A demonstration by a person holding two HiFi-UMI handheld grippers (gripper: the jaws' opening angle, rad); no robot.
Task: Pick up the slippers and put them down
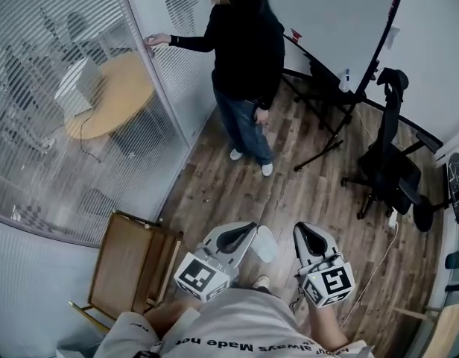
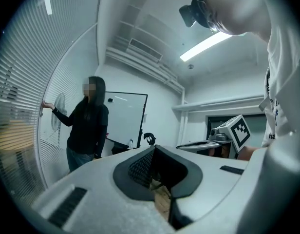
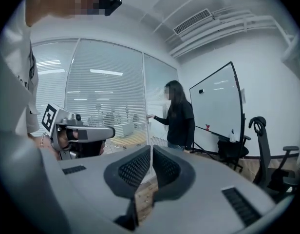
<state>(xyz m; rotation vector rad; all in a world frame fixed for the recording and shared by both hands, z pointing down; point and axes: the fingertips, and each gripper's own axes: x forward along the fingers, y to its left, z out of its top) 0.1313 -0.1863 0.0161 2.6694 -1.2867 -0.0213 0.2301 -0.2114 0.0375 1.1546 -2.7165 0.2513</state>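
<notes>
Both sets of jaws are pressed together on nothing: left gripper (image 1: 248,230) and right gripper (image 1: 302,230) hang over the wood floor (image 1: 304,192). Between them, at six o'clock, a pale shape (image 1: 264,243) may be a slipper lying down, which fits before pickup or after put-down. Folded wooden frame (image 1: 133,263) at eight, office chair (image 1: 390,166) at two, bystander (image 1: 244,58) at twelve; open floor between.

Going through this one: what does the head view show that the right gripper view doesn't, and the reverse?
Only the head view: the wooden folding furniture by the glass wall, and the standing person's shoes. Only the right gripper view: the ceiling vent. Both: the standing person, the whiteboard, the office chair, the left gripper and the right gripper, whose jaws are shut on nothing.
</notes>
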